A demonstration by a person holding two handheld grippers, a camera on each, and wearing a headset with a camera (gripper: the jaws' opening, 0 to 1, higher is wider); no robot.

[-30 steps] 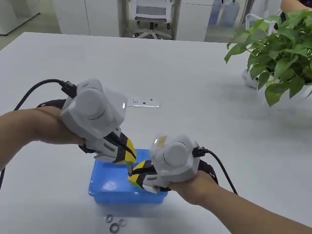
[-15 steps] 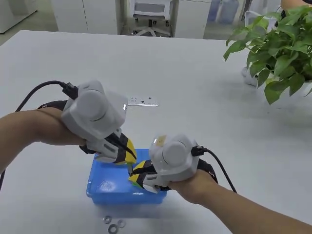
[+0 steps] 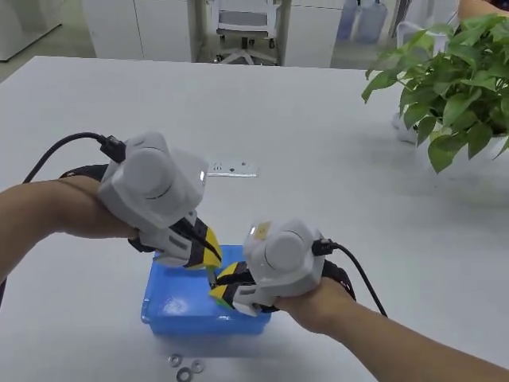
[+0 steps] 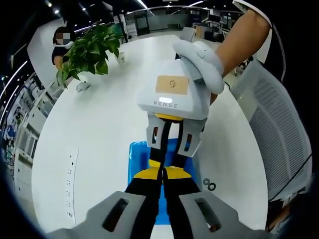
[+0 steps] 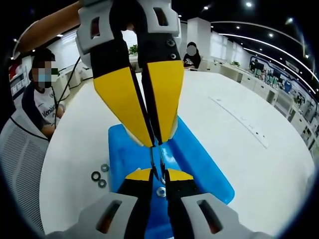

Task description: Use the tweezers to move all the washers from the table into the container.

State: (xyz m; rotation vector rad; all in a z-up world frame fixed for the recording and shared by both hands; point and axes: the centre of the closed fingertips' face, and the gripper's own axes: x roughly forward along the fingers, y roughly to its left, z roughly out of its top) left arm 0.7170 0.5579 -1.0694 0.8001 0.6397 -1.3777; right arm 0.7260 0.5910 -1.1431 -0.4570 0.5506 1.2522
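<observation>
A blue container (image 3: 176, 306) sits on the white table. Three washers (image 3: 185, 368) lie on the table just in front of it, also in the right gripper view (image 5: 98, 175) and the left gripper view (image 4: 209, 184). My left gripper (image 3: 208, 259) is shut on thin metal tweezers (image 5: 155, 162) that point down over the container. My right gripper (image 3: 221, 286) meets it tip to tip, its jaws shut on the tweezers' lower end. One washer (image 5: 161, 191) shows at the tweezers' tips above the blue floor; whether it is held I cannot tell.
A potted green plant (image 3: 453, 87) stands at the table's far right. A flat white strip (image 3: 231, 169) lies beyond the grippers. Black cables trail from both grippers. An office chair (image 3: 245, 20) stands past the far edge.
</observation>
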